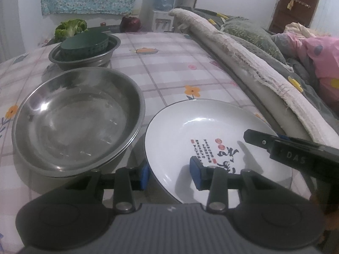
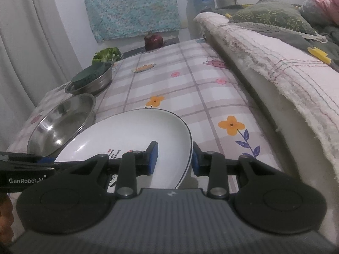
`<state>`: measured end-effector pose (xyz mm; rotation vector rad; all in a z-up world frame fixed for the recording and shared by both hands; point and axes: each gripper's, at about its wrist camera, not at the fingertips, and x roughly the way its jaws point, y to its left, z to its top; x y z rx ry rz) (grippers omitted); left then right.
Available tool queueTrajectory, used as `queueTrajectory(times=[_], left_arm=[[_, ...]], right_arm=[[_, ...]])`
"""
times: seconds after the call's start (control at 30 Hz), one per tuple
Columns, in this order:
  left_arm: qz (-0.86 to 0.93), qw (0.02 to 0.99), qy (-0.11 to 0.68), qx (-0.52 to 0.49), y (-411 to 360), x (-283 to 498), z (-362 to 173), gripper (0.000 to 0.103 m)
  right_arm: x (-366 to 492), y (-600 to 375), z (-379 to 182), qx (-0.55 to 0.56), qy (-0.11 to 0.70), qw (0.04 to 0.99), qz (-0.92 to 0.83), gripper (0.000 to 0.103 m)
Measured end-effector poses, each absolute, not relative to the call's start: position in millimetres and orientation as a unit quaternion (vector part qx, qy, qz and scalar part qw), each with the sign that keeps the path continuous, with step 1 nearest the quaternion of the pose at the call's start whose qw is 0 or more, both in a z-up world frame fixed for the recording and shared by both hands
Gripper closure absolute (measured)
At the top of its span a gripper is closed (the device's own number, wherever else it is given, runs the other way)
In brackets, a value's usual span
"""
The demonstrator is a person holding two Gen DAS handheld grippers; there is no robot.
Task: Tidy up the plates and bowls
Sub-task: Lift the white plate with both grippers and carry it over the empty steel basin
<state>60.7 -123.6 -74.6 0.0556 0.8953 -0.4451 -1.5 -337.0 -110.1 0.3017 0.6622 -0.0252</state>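
Note:
A white plate (image 1: 211,131) with red and black writing hangs slightly tilted over the checked tablecloth (image 1: 169,67). My left gripper (image 1: 169,174) is shut on its left rim, one blue pad outside and one inside. On the opposite rim of the plate (image 2: 131,131), my right gripper (image 2: 174,159) is shut the same way. Each gripper's finger shows at the edge of the other's view. Left of the plate stand stacked steel bowls (image 1: 74,122). Behind them another steel bowl (image 1: 84,60) holds a dark green bowl (image 1: 84,42) turned upside down.
A bed's padded edge (image 1: 254,74) with frayed cloth runs along the table's right side, bedding piled behind it. Leafy greens (image 1: 70,27) and a dark red vegetable (image 1: 130,23) lie at the far end. A curtain (image 2: 25,42) hangs to the left.

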Motion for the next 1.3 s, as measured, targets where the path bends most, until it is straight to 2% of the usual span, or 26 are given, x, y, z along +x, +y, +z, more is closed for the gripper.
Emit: queueTrajectory(times=[1.3], left_arm=[[-0.209, 0.901, 0.381, -0.003, -114, 64, -29, 0.063]], right_arm=[[7, -337, -57, 0.157, 0.273, 0.949, -0.004, 0.071]])
